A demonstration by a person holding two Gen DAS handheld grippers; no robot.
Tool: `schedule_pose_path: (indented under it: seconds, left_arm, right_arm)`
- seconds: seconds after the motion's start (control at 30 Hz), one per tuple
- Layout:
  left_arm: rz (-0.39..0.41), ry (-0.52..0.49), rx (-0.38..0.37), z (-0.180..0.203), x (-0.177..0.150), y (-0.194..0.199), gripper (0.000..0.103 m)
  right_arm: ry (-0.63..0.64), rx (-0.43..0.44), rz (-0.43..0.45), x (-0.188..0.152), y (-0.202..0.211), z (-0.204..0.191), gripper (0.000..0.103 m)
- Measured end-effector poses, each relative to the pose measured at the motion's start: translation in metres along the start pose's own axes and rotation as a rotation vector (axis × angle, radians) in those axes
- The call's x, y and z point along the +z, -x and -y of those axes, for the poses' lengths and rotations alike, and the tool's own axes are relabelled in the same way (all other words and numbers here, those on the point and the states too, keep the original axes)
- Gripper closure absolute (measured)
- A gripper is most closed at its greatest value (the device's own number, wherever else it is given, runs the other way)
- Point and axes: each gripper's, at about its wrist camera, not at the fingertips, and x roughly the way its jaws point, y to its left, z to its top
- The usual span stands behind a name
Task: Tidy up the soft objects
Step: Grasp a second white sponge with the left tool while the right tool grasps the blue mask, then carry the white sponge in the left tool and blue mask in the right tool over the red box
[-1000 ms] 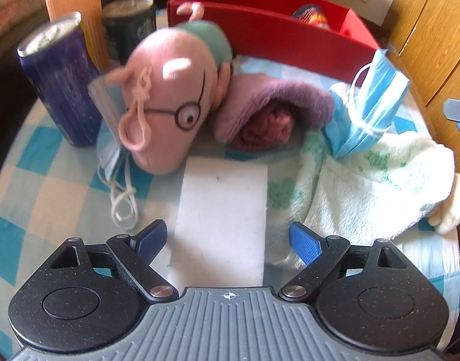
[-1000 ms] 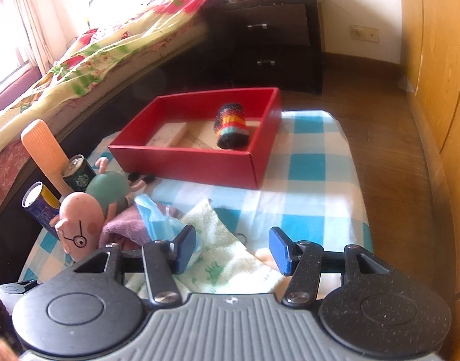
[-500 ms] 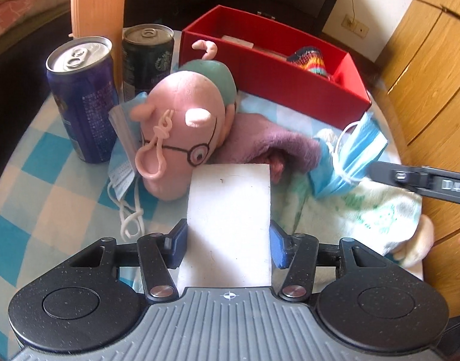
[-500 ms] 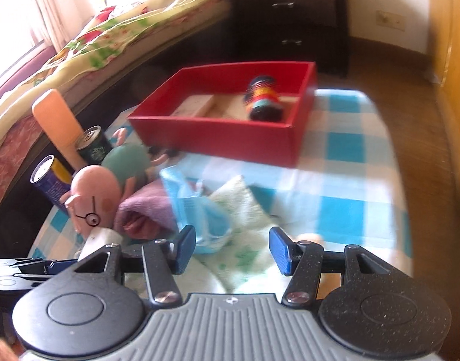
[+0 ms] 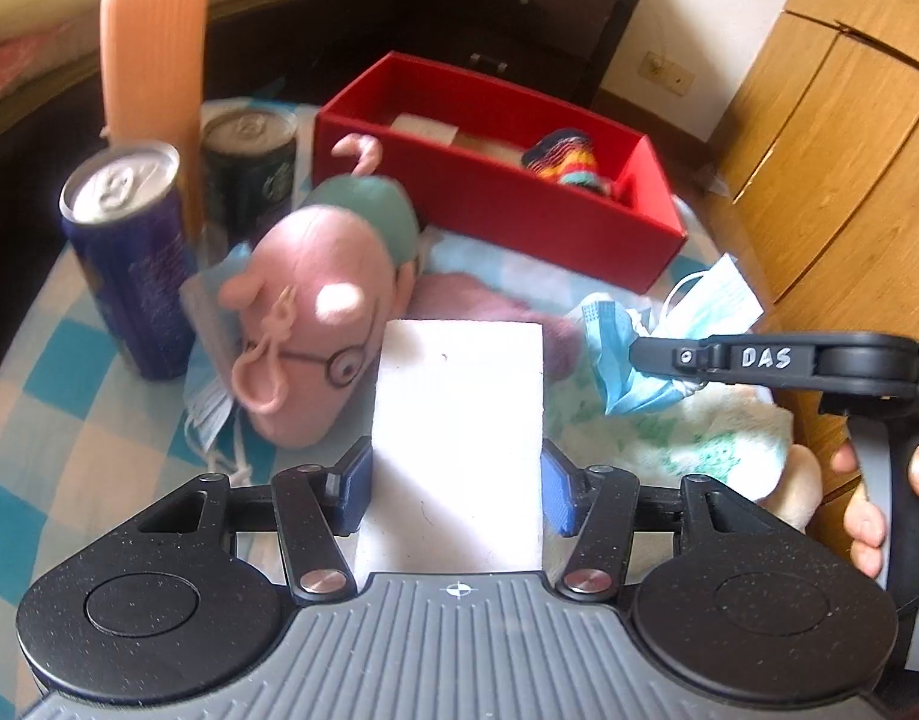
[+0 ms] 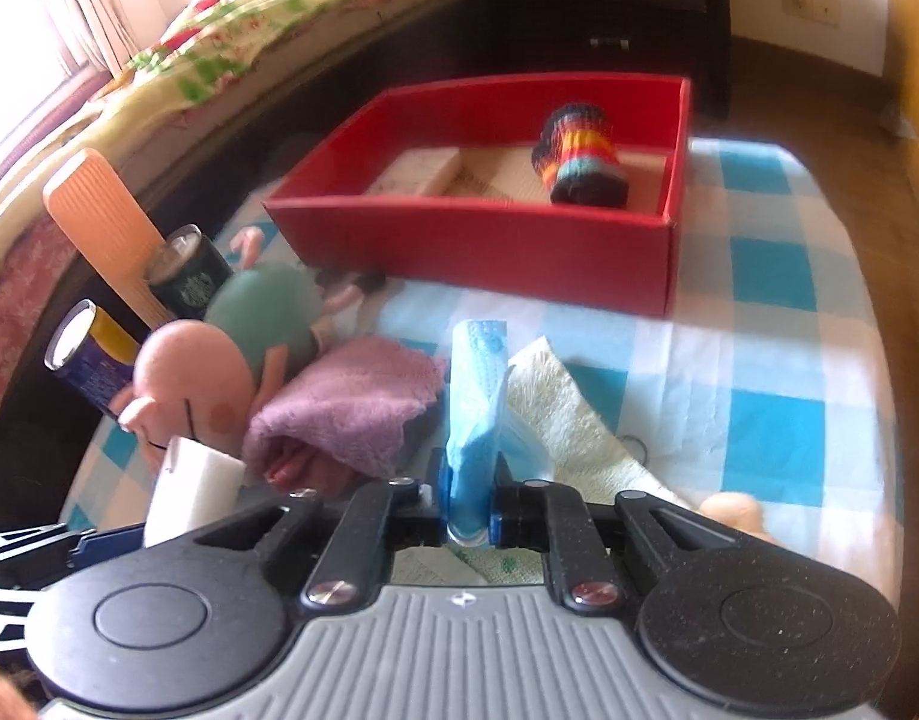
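Clamping a white sponge in left tongs, right tongs marked "DAS" pinching blue mask.

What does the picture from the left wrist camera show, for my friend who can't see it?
The left tool holds a white sponge block between its blue pads, above a blue-checked tablecloth. Behind it lie a pink pig plush with glasses, two drink cans and a red box. At right, the right tool pinches a blue face mask.

White sponge, lt-blue mask, red box, blue/white check cloth.
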Motion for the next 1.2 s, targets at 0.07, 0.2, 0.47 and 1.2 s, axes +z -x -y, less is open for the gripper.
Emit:
schedule_pose_path:
  seconds: [0.07,0.2,0.47,1.2]
  left_arm:
    - [0.015,-0.003,0.0,0.003,0.001,0.002,0.047]
    - [0.061,-0.013,-0.017,0.01,0.008,0.01,0.047]
    - [0.149,-0.031,-0.011,0.02,0.037,0.018,0.047]
    - [0.247,-0.078,0.056,0.039,0.146,-0.049,0.046]
  right_arm:
    - [-0.027,0.025,0.026,0.003,0.01,0.004,0.103]
    - [-0.072,0.079,0.084,0.011,0.03,0.01,0.103]
    - [-0.066,0.08,0.177,0.024,0.053,0.009,0.103]
    - [-0.041,-0.009,0.255,0.109,0.012,0.022,0.103]
